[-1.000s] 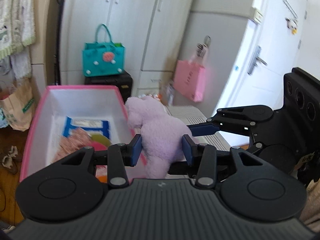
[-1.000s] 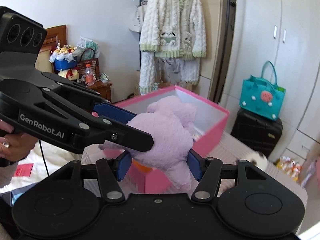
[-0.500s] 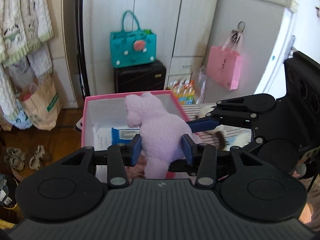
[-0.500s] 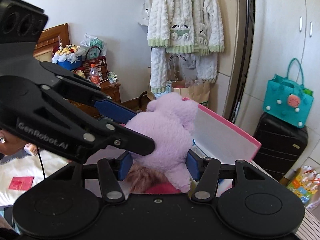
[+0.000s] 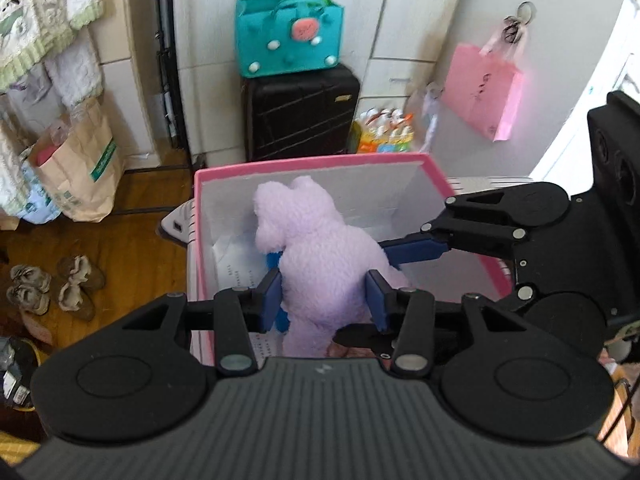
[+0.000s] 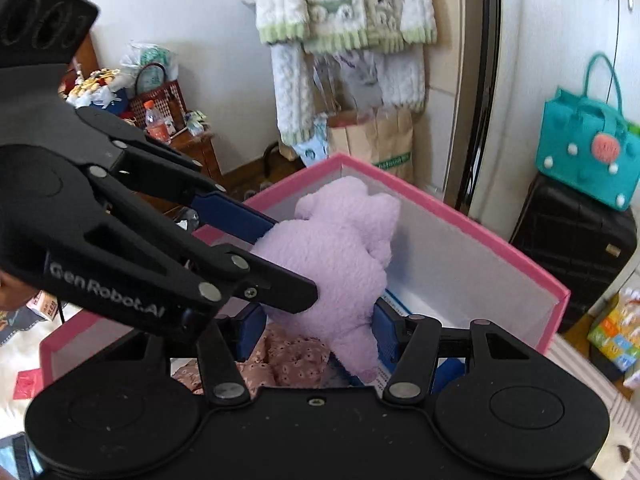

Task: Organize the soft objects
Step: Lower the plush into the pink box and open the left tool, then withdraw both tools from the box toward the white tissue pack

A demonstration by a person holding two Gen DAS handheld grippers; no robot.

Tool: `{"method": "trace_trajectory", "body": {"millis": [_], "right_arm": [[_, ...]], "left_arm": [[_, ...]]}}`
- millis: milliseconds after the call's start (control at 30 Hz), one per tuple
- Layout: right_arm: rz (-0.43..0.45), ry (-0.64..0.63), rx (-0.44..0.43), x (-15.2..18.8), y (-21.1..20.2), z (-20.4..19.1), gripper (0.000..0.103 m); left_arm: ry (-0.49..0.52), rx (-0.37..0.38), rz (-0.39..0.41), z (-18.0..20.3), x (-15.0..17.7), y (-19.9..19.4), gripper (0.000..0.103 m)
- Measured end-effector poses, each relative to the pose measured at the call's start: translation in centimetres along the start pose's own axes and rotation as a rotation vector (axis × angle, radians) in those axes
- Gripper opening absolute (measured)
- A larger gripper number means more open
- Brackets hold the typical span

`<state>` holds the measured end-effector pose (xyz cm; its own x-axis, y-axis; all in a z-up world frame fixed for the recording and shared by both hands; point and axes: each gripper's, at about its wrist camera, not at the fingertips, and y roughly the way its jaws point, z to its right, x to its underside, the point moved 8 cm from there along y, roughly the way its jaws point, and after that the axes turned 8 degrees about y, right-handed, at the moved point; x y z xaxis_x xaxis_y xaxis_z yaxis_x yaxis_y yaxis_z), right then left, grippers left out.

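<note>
Both grippers, left gripper [image 5: 325, 294] and right gripper [image 6: 316, 330], are clamping the purple plush toy [image 5: 320, 268] together, suspending it over the pink box's [image 5: 316, 161] middle for lowering inside.

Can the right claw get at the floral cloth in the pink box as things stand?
Probably not. The right claw is shut on the purple plush toy, which the left claw grips too. The floral cloth lies just below it in the pink box, but the toy fills the jaws.

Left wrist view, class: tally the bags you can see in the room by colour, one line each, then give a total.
Teal: 1, the teal handbag on the black suitcase.
Pink: 1, the pink bag hanging by the door.
Brown paper: 1, the paper bag on the floor.
Total: 3
</note>
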<state>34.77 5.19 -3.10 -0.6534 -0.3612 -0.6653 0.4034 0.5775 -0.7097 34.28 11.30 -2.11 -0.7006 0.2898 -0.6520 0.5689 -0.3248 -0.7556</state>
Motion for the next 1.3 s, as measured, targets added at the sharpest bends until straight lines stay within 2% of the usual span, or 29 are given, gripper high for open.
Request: {"method": "trace_trajectory", "body": {"millis": [67,200,300,400,533,767,933,1100,1167,1300], "right_arm": [[-0.019,0.018,-0.008,0.0,0.4,0.2,0.062],[-0.035,-0.048,0.021,0.2,0.9,0.1,0.062],[-0.055,-0.024,0.03,0.2,1.3,0.5,0.061],[0.007,-0.048,0.073,-0.3,0.3,0.9,0.062],[0.029,-0.033,0.059,0.0,-1.8,1.1,0.062],[0.062,-0.013,0.014,0.5,-6.4,-0.4,0.062],[0.058,-0.008,0.018,1.5,-9.2,-1.7,0.062],[0.093,-0.029,0.026,2.5,-12.7,-3.0,0.062],[0.107,-0.027,0.038,3.0,-14.2,-3.3,0.062],[0.141,-0.061,0.119,4.3,-16.7,-3.5,0.062]], "left_arm": [[-0.016,-0.025,-0.017,-0.2,0.1,0.1,0.043],[0.049,-0.046,-0.05,0.1,0.3,0.3,0.043],[0.056,-0.079,-0.075,-0.1,0.1,0.9,0.042],[0.055,-0.13,-0.059,-0.5,0.0,0.8,0.043],[-0.036,-0.044,-0.031,-1.1,0.2,-1.5,0.045],[0.033,-0.082,0.023,1.5,0.4,-5.8,0.047],[0.073,-0.101,0.03,3.6,1.0,-7.9,0.049],[0.11,-0.129,0.049,5.7,1.8,-10.6,0.053],[0.121,-0.129,0.06,6.7,2.2,-11.7,0.055],[0.123,-0.072,0.067,8.9,3.1,-13.4,0.057]]}}
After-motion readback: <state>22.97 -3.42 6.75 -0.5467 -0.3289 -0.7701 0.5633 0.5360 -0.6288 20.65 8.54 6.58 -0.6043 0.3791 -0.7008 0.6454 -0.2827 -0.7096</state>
